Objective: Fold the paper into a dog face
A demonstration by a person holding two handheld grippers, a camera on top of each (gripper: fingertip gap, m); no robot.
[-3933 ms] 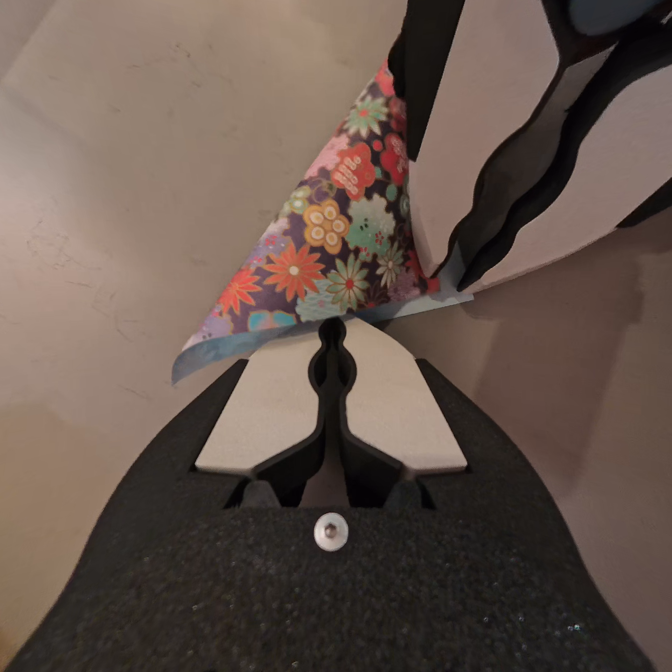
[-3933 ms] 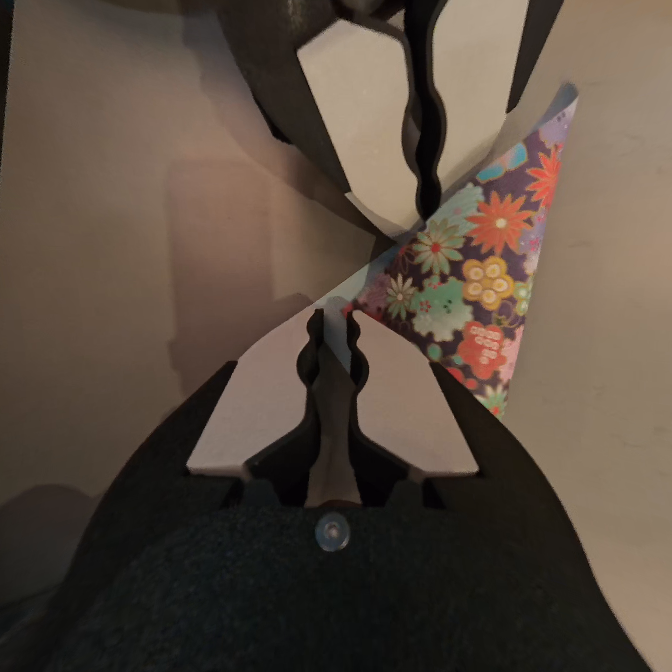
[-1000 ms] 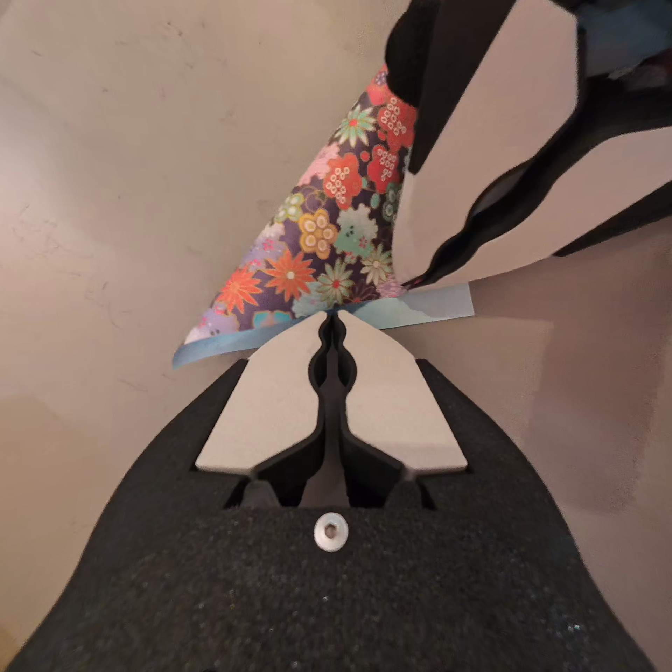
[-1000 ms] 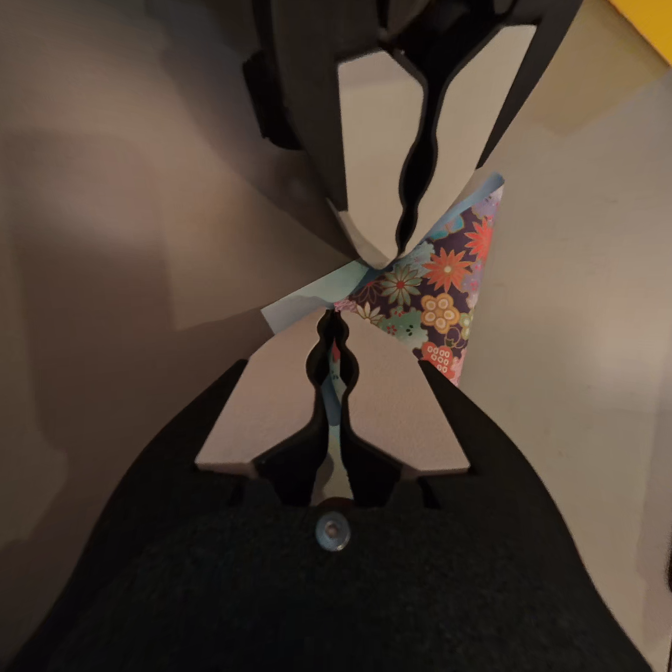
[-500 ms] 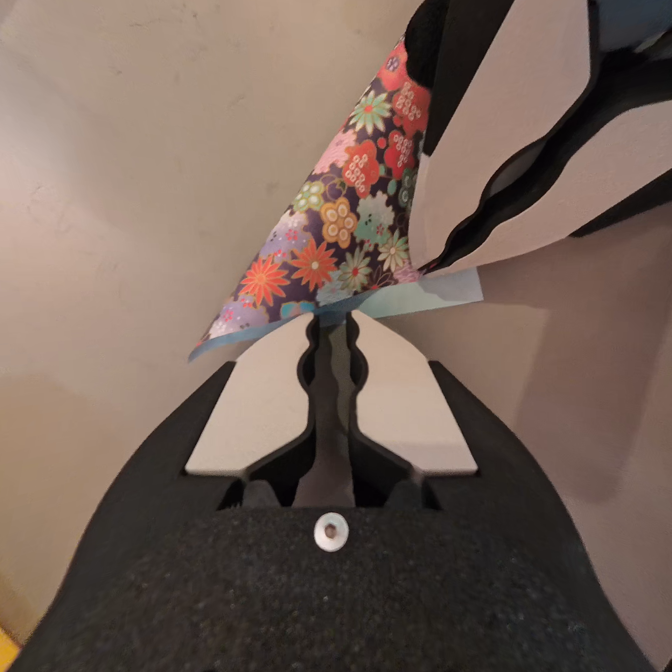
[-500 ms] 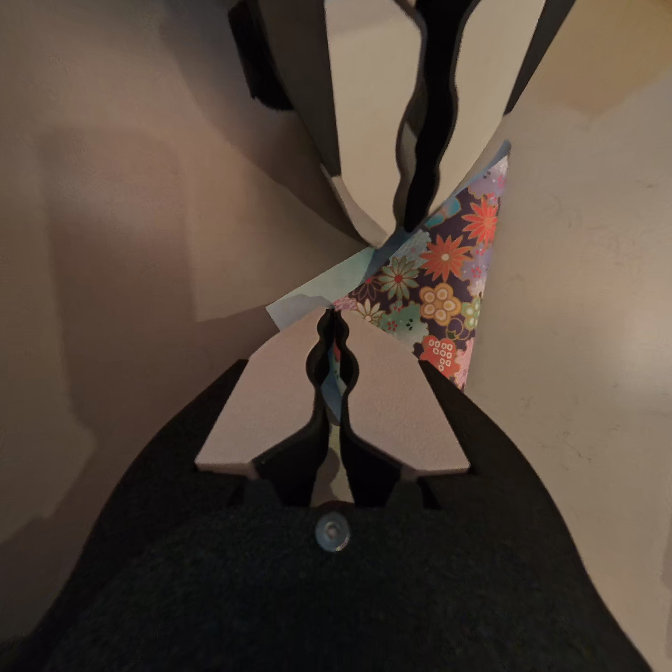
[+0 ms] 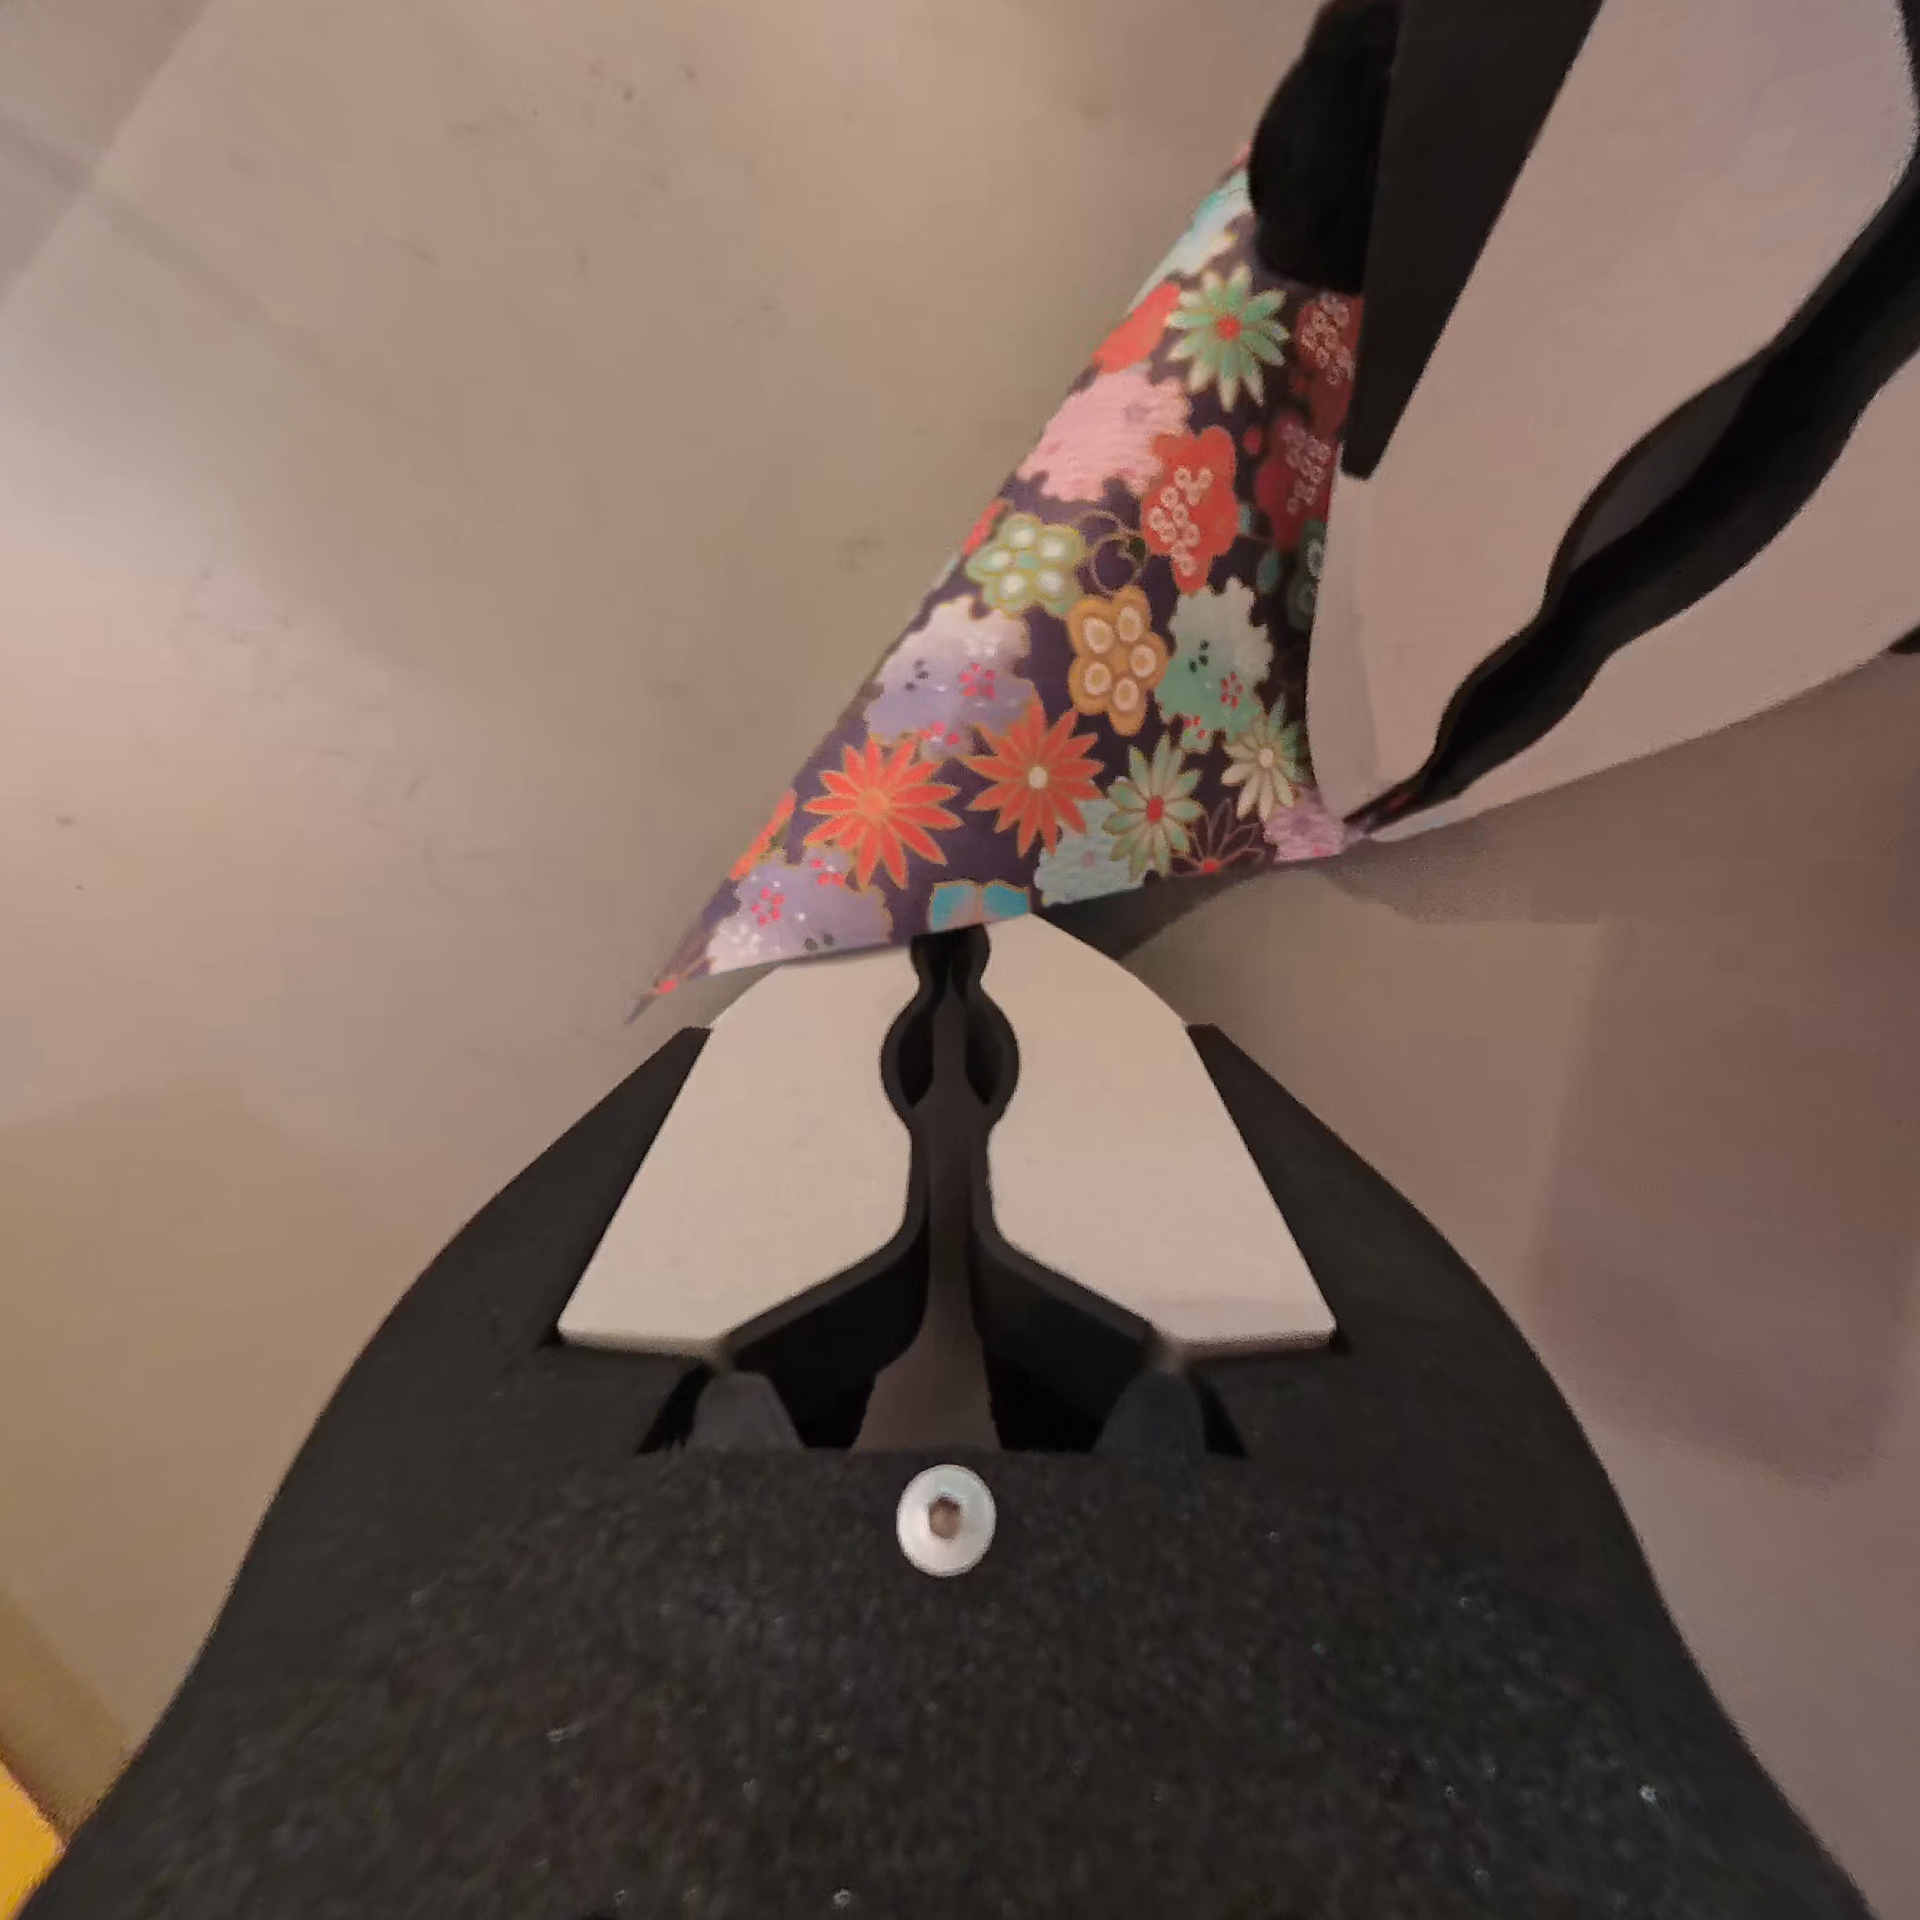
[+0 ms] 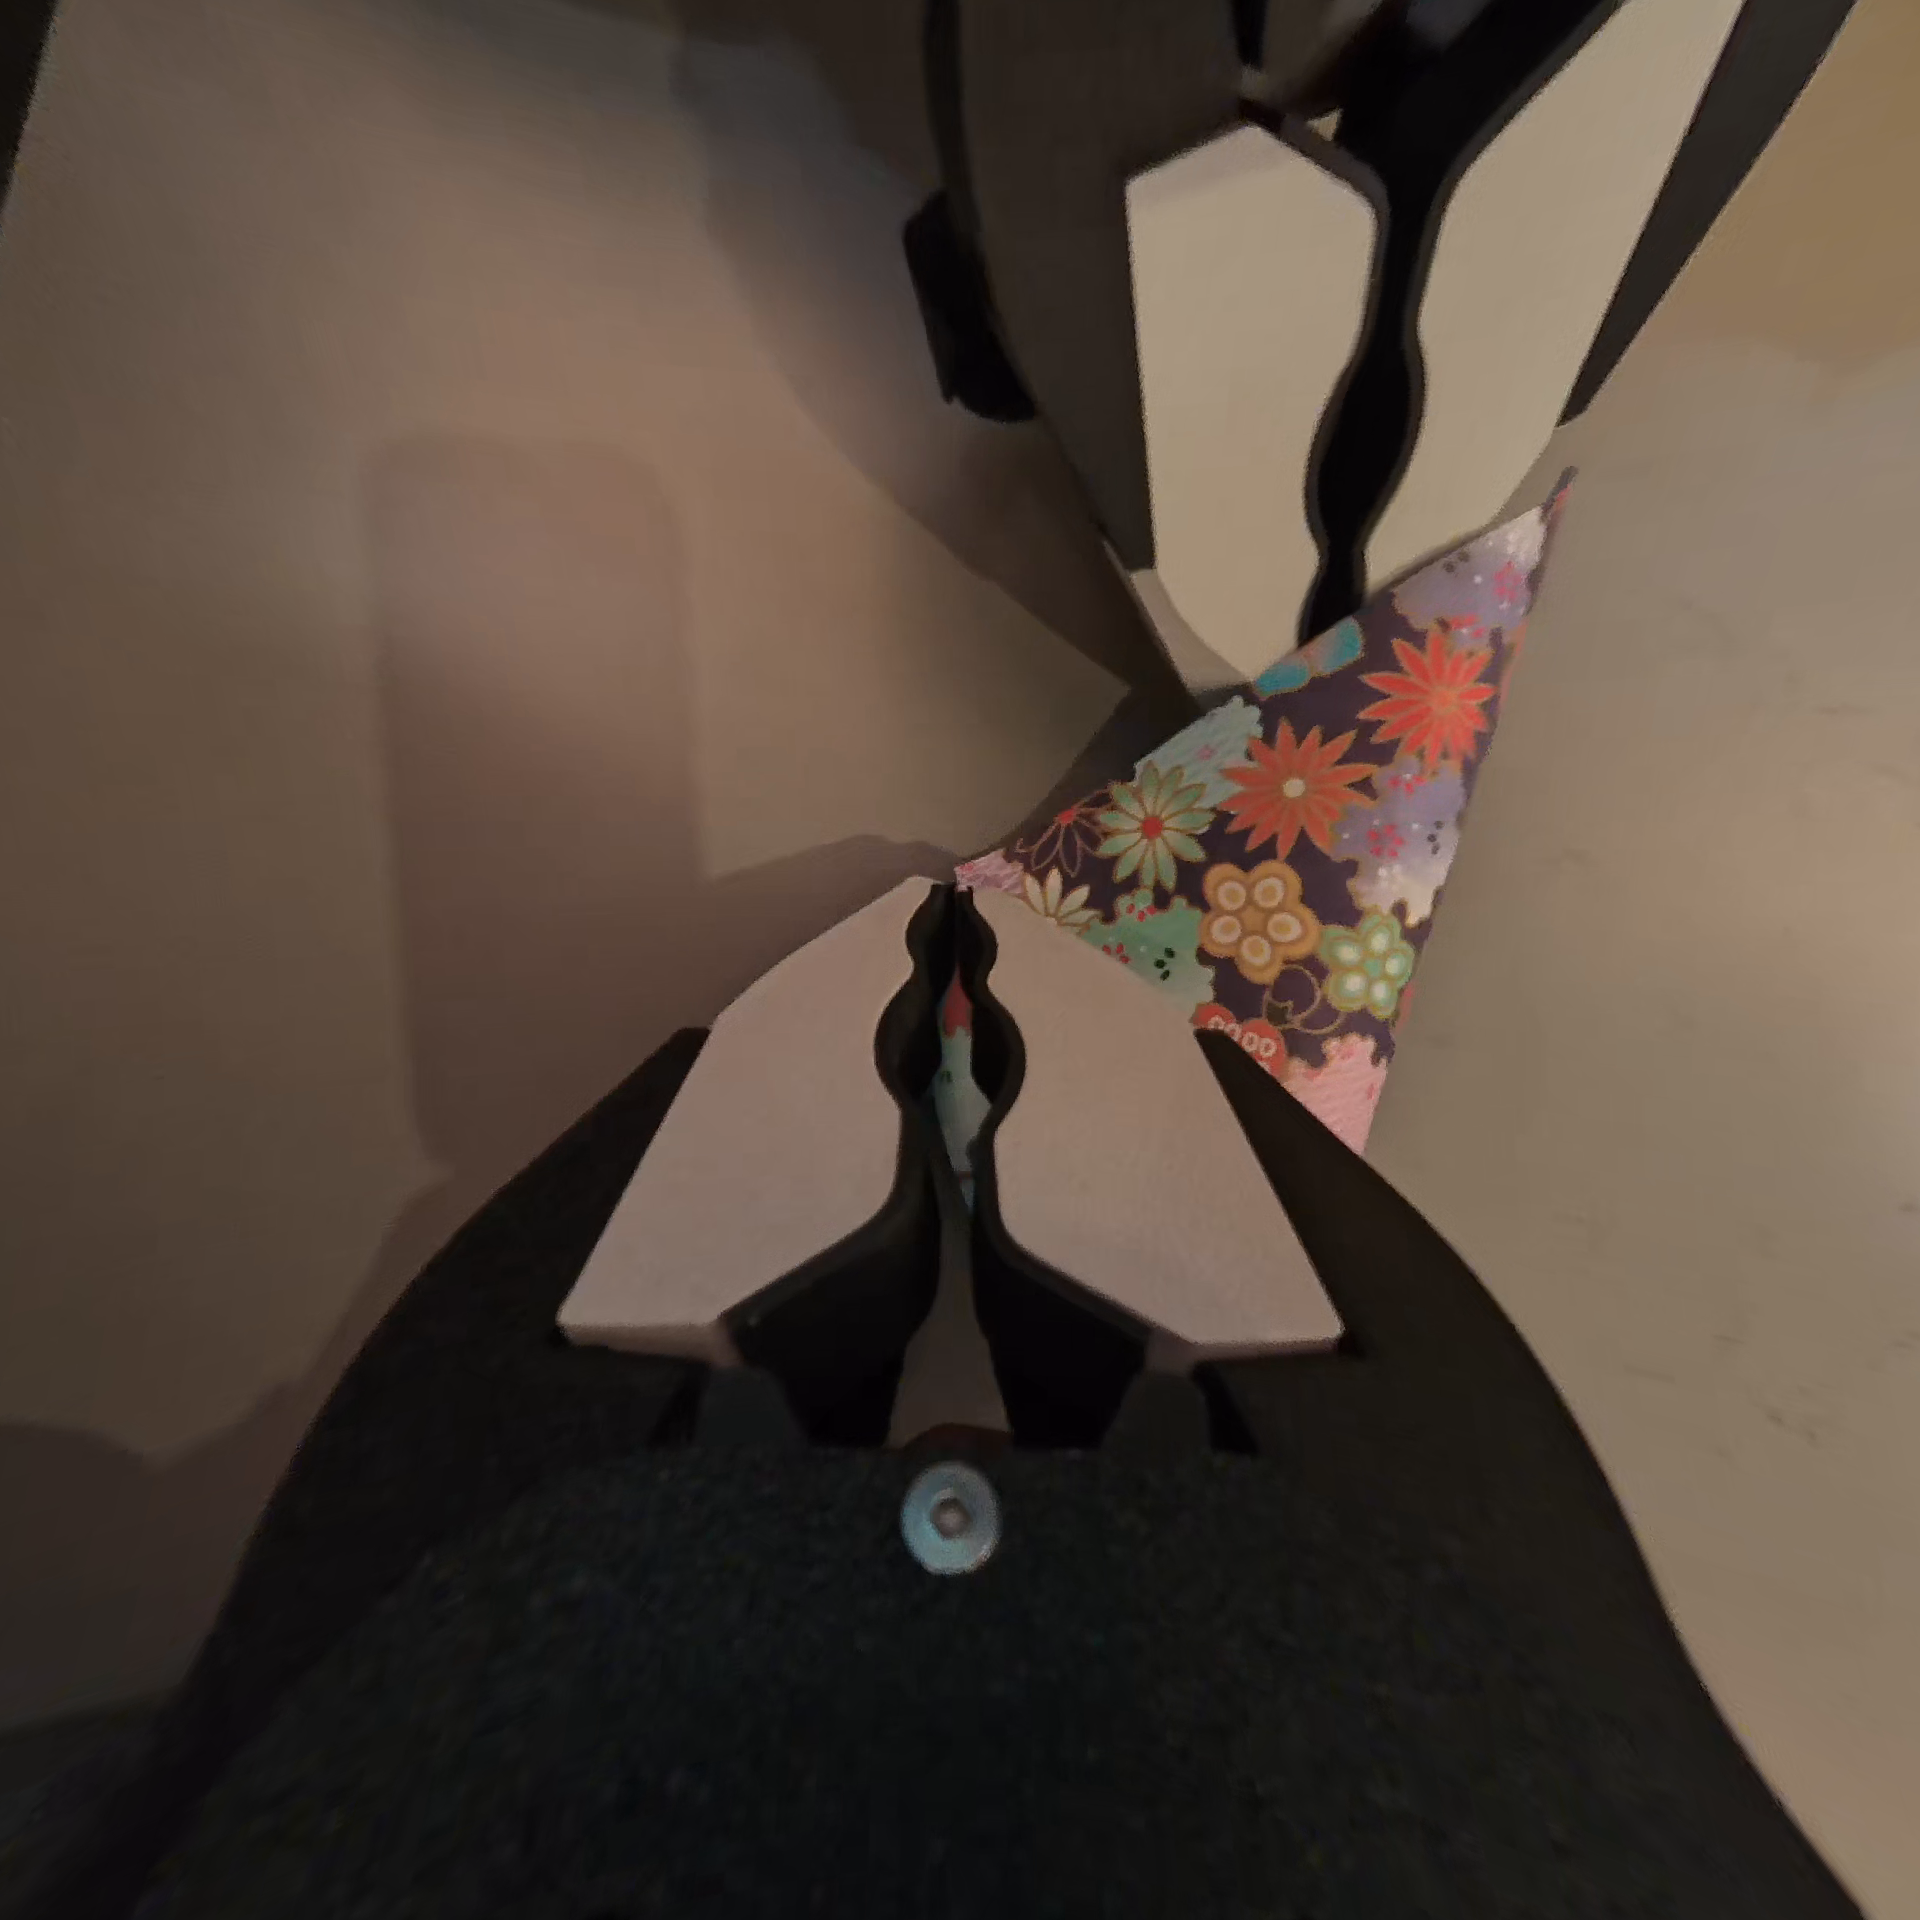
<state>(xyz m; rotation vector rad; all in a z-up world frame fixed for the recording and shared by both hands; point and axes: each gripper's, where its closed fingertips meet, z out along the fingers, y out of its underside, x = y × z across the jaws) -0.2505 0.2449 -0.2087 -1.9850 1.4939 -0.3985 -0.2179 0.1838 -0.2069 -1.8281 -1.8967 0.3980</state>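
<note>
Pinching the floral paper [image 8: 1288,831] at one corner, the right claw [image 8: 951,894] lifts it above the tabletop [image 7: 364,520], while the left claw [image 7: 951,951], nearly closed, meets its lower edge.

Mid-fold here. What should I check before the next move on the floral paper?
1. Right hand-held gripper shut on the paper: ok, the sheet shows between its fingers.
2. Left hand-held gripper pinching the paper's edge: cannot tell; jaws closed, but the edge covers the tips.
3. Patterned side outward, triangular shape: ok.
4. Paper flat on the table for creasing: not ok; it bows upward with shadow beneath.
5. The two grippers apart: ok, close but not touching.
</note>
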